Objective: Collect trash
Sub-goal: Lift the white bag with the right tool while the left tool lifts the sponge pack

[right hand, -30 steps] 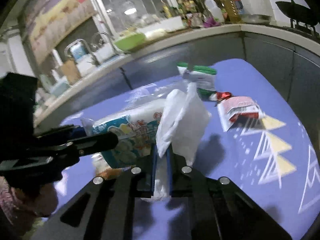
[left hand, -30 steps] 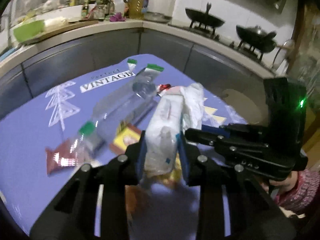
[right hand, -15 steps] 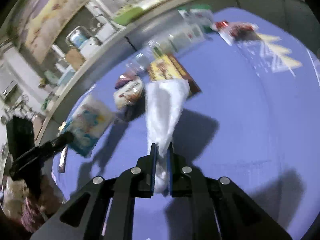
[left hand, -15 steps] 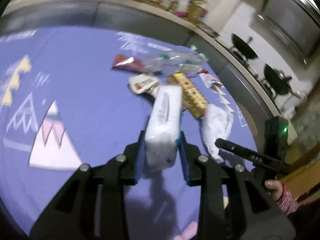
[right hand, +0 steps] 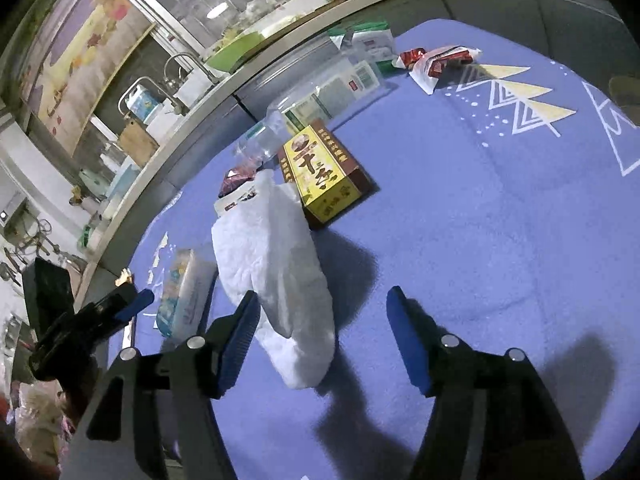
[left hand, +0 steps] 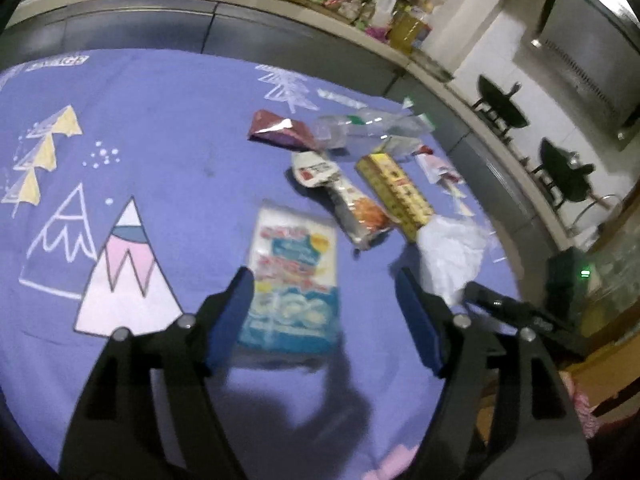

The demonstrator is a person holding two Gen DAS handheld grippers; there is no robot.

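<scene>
My left gripper [left hand: 326, 312] is open above a blue and white tissue pack [left hand: 292, 280] that lies flat on the purple cloth [left hand: 160, 152]. My right gripper [right hand: 324, 336] is open over a white plastic bag [right hand: 276, 272] lying on the cloth; the bag also shows in the left wrist view [left hand: 452, 252]. The tissue pack shows in the right wrist view [right hand: 184, 292], beside the left gripper's fingers [right hand: 132, 304]. Further back lie a yellow and brown box [right hand: 324, 172], a clear plastic bottle [left hand: 368, 128], a dark red wrapper [left hand: 280, 132] and snack wrappers [left hand: 352, 208].
A red and white wrapper [right hand: 440, 60] and a green-edged pack [right hand: 368, 40] lie at the cloth's far edge. A grey counter [left hand: 240, 28] curves round the table, with woks [left hand: 500, 100] on a stove and a sink tap [right hand: 180, 64].
Both grippers have opened. The left one let go of the tissue pack, the right one let go of the white bag; both things now lie on the cloth near the other trash.
</scene>
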